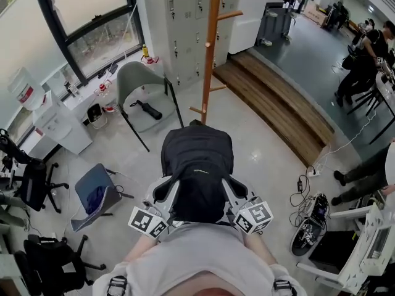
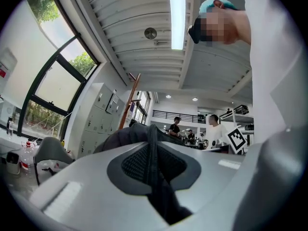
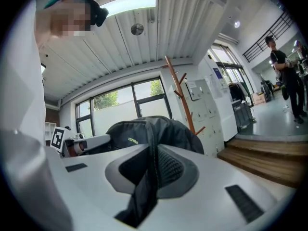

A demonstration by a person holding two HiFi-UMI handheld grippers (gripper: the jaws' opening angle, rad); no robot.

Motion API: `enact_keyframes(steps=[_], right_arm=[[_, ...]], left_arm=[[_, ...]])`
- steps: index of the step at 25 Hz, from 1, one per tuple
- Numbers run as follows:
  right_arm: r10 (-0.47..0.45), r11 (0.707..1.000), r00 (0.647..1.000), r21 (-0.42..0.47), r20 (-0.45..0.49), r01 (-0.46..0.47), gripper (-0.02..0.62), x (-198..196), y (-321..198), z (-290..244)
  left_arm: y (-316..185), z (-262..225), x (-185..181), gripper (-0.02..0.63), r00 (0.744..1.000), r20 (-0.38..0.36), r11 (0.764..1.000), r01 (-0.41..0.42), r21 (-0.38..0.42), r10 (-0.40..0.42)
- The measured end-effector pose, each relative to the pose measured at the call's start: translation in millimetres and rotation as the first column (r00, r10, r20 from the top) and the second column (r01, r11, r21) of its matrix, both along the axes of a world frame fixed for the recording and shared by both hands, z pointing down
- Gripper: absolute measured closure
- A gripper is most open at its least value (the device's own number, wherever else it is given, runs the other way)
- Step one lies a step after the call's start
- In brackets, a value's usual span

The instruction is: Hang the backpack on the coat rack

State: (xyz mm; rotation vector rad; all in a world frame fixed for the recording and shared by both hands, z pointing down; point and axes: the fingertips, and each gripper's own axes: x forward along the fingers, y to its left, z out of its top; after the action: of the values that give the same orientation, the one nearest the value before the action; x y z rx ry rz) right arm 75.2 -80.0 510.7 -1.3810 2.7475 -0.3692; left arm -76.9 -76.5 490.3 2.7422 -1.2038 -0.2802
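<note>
Left gripper [image 1: 174, 184] and right gripper [image 1: 224, 185] grip backpack [image 1: 197, 156] upright.

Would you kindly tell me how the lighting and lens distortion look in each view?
Head view: even daylight, sharp, though the black backpack loses detail and the coat rack leans with the wide lens. Left gripper view: strong fisheye, dark corners, ceiling light blown out. Right gripper view: same fisheye, bright windows.
</note>
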Motion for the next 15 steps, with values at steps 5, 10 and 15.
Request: enact_keyframes(steps=[5, 10, 15], right_arm=[[-0.064, 0.997, 0.998, 0.032, -0.003, 0.064, 0.541, 19, -51, -12], [-0.076, 0.994, 0.997, 0.071, -0.014, 0.077, 0.541, 35, -87, -25], [-0.072, 0.993, 0.997, 0.096, 0.013, 0.071, 0.541, 41, -104, -37]], left_arm=[[-40, -11, 22, 0.554, 0.997, 0.023, 0.997, 0.078, 0.017, -0.079], [-73, -23, 41, 0.552, 0.989, 0.044, 0.990, 0.138, 0.042, -0.140], [-90, -38, 49, 0.552, 0.988, 0.066, 0.989, 0.134, 0.070, -0.139]])
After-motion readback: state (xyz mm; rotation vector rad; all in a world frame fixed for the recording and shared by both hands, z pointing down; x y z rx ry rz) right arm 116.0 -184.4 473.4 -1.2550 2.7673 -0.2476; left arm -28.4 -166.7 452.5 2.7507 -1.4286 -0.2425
